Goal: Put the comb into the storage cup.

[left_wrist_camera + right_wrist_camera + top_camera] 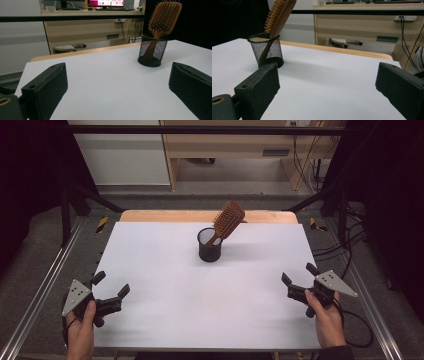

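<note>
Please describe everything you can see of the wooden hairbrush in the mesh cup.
The hairbrush looks wooden, reddish-brown, with a broad paddle head bearing many short bristles. It stands handle-down in the black mesh cup, tilted, the head leaning up and right over the rim in the high view. Its handle shows through the mesh. The cup alone touches it; both grippers are far off, open.

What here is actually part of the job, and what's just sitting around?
Part of the job:
wooden hairbrush, standing handle-down
black mesh cup holding it
left gripper and right gripper, both open, holding nothing

Just around:
white table
desk with monitor behind
cables
</note>
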A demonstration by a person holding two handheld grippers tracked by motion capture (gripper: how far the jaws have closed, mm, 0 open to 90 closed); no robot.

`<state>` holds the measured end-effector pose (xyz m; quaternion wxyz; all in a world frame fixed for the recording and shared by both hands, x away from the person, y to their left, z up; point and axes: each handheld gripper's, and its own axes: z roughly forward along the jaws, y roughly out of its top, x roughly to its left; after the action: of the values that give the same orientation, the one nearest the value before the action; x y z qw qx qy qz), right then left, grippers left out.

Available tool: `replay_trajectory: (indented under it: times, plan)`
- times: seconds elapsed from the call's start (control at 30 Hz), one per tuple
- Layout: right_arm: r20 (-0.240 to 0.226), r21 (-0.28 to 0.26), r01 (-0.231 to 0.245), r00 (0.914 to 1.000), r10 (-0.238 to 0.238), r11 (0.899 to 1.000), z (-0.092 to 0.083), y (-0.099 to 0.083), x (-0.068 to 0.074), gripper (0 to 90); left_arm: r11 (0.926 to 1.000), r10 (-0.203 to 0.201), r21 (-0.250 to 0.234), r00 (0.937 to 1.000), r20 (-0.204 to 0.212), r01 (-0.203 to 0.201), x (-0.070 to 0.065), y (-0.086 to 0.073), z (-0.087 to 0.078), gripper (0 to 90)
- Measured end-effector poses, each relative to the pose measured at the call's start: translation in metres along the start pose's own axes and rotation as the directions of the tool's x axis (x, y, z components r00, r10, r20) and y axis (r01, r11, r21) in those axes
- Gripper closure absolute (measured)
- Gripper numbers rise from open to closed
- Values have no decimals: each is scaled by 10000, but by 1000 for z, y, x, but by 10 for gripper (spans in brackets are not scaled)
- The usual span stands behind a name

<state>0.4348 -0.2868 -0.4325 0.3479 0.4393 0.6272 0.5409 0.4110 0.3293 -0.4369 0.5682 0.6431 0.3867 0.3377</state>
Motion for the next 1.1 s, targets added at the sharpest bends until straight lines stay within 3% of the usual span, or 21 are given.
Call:
replay_trajectory:
  times: [0.63, 1.1]
  plan:
    - [-661, 134, 174, 9977, -165, 9998, -1, -21, 10, 50, 10000, 98, -14, 9995, 305, -97, -4, 0, 1, 22]
    - [-1071, 95, 380, 9936, -367, 9992, 1, -25, 19, 51, 10000, 48, -84, 9989, 476, -44, -5, 0, 2, 23]
